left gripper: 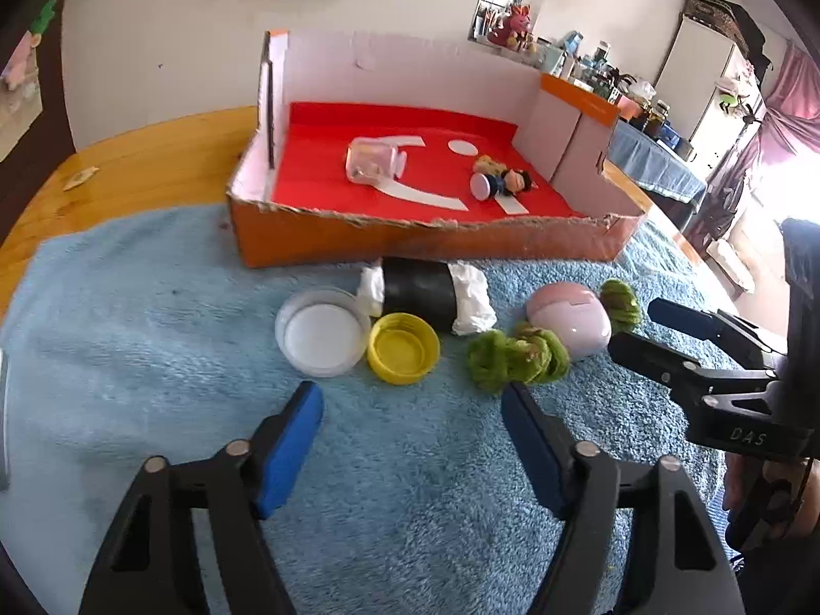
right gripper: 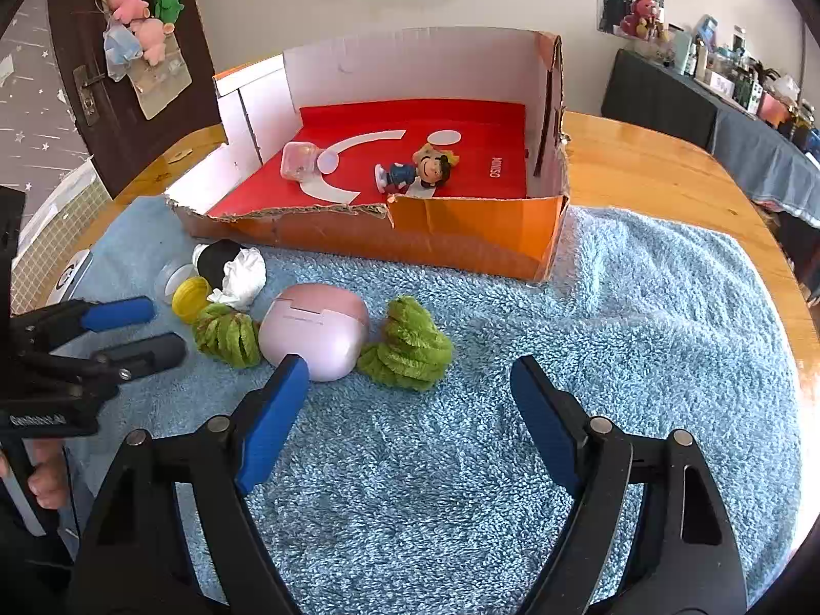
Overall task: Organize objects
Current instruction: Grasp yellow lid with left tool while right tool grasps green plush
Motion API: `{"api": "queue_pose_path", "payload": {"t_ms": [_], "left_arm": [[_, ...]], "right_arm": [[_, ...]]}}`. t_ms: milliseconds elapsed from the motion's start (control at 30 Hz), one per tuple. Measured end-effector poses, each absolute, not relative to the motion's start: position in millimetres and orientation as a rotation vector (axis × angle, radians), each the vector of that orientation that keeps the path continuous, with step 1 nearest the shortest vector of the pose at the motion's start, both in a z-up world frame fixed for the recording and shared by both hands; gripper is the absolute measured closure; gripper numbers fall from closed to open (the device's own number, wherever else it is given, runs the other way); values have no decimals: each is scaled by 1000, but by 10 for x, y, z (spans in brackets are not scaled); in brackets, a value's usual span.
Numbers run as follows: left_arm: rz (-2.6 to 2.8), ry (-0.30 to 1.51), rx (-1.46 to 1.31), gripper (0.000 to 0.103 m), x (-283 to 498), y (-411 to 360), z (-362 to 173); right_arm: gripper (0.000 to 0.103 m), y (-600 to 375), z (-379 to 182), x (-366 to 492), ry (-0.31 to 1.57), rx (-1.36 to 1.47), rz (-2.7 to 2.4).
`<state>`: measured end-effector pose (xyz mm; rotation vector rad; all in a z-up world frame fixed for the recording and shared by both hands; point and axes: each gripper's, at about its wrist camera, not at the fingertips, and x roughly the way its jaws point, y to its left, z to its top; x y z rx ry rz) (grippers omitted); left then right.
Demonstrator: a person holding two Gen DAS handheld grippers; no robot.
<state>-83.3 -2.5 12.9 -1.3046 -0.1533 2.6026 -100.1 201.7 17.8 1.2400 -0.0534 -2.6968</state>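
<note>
Both tools, left (left gripper: 412, 441) and right (right gripper: 410, 415), wide open, empty, above the towel (right gripper: 615, 307).

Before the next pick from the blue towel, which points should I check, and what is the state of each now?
1. Left claw open and empty: ok.
2. Right claw open and empty: ok.
3. Free floor space in the orange box: ok; only the small jar and the figurine lie inside.
4. Pink case free for a clean grip: not ok; green fuzzy pieces lie against both sides.
5. Yellow cap apart from its neighbours: not ok; it touches the white lid.
6. Pink case firmly shut: cannot tell.
</note>
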Motion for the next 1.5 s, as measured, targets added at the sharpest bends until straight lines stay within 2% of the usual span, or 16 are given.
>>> {"api": "queue_pose_path", "payload": {"t_ms": [67,133,233,300,367,400,500,900,933,967,1000,1100,1500], "left_arm": [[2614,-148,-1298,34,-857,-25,135],[2613,-162,-1298,37,-894,-46,142],[2608,-170,-1300,48,-939,-55,145],[2598,-180,-1289,60,-953,-50,151],[2580,-187,-1281,68,-959,-40,153],[2573,-184,-1276,70,-962,-25,152],[2575,-160,-1271,70,-971,19,149],[2586,-139,-1279,70,-1080,49,137],[2588,-137,-1278,70,-1082,54,134],[2591,-129,-1275,70,-1076,63,134],[2596,-118,-1272,70,-1068,73,131],[2608,-101,-1267,71,-1051,89,128],[2586,-152,-1248,70,-953,42,200]], "right_arm": [[30,2019,185,-1004,-61,1233,-2687],[31,2016,186,-1017,-63,1230,-2684],[36,2010,193,-1033,-79,1215,-2674],[41,2008,208,-1034,-80,1206,-2670],[52,2021,227,-1031,-92,1200,-2663],[55,2029,232,-1029,-98,1199,-2660],[62,2067,244,-1021,-126,1194,-2655],[62,2113,119,-1169,-127,1249,-2661],[64,2106,118,-1162,-122,1245,-2662],[72,2097,122,-1155,-123,1240,-2652],[75,2078,127,-1143,-122,1236,-2641],[77,2026,142,-1124,-78,1233,-2652],[78,1975,307,-1000,-70,1152,-2667]]}}
